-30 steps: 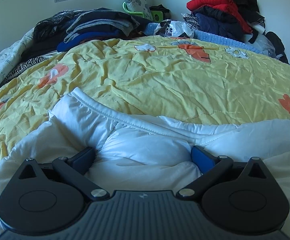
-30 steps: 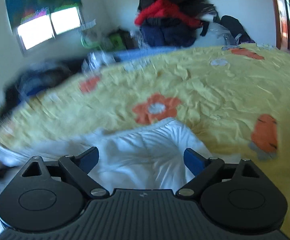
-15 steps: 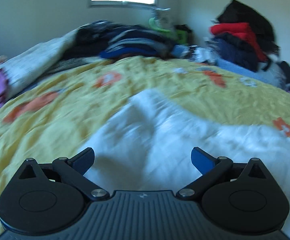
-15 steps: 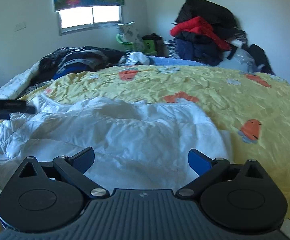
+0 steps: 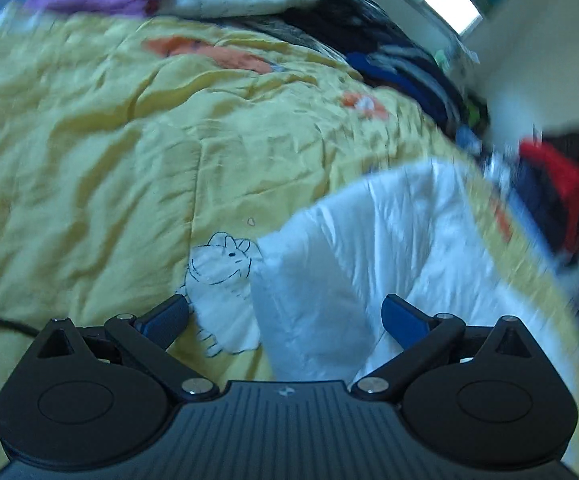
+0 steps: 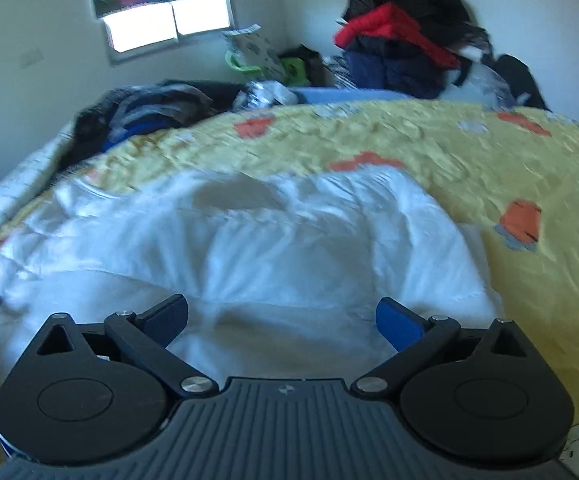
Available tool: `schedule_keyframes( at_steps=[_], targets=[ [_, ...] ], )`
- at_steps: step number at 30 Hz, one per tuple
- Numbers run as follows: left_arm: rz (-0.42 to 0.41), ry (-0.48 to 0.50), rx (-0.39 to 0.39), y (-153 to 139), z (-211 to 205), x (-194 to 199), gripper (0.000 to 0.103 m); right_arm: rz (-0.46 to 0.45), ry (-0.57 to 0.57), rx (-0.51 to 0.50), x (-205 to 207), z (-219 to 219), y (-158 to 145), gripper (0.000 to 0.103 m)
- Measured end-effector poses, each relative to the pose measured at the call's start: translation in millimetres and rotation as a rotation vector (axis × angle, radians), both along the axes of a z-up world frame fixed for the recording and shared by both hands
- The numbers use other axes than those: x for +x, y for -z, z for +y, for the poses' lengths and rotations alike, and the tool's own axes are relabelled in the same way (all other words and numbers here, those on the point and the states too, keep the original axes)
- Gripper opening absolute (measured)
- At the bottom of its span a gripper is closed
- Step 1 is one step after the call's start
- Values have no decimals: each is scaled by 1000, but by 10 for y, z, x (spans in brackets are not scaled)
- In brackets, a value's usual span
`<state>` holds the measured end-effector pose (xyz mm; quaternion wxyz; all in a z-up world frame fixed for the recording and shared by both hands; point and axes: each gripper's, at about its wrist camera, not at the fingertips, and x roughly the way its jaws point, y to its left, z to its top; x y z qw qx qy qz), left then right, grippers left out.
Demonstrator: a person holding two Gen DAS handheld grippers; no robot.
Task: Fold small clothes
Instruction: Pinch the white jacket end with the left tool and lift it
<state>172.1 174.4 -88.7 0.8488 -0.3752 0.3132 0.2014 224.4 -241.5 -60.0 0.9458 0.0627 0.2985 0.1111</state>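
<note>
White garment (image 6: 289, 240) lies spread on the yellow quilt (image 6: 509, 160). Left gripper (image 5: 285, 312) and right gripper (image 6: 281, 312): fingers apart, empty. Risk: you pinch quilt w/ garment edge at 12 o'clock; thin fabric bunches, fold skews.

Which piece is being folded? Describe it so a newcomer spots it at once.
Start from the yellow bedspread with orange flowers that covers the bed. The white garment lies spread on its near side, just ahead of the open right gripper. It is the only plain white cloth there; the piles behind are dark, red and blue.
</note>
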Motion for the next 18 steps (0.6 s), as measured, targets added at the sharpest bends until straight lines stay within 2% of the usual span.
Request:
schedule_keyframes(
  at_steps=[2,5,9,11,13,15,17,18],
  targets=[
    [-21,-34,-64,10,98,-33,103,-5,-9,15,-39,21,-70,102],
    [-5,-13,-60,-24,88,19,103,-35,-43,52,-133,92,-176,102],
    [-26,12,-87,-21,3,158,103,-67,-120,36,-148,330,-269,102],
    [-32,36,-85,-42,-76,220,97,-77,-145,43,-93,436,-309,102],
    [-19,61,-96,-31,-144,270,74,-80,-173,92,28,505,-382,102],
    [14,64,-45,-28,-227,309,57,-82,-195,171,214,546,-457,103],
    [13,77,-17,-50,-279,323,46,-27,-193,287,477,570,-477,103],
    [6,92,-10,-67,-299,329,33,39,-202,362,675,582,-425,103]
  ],
)
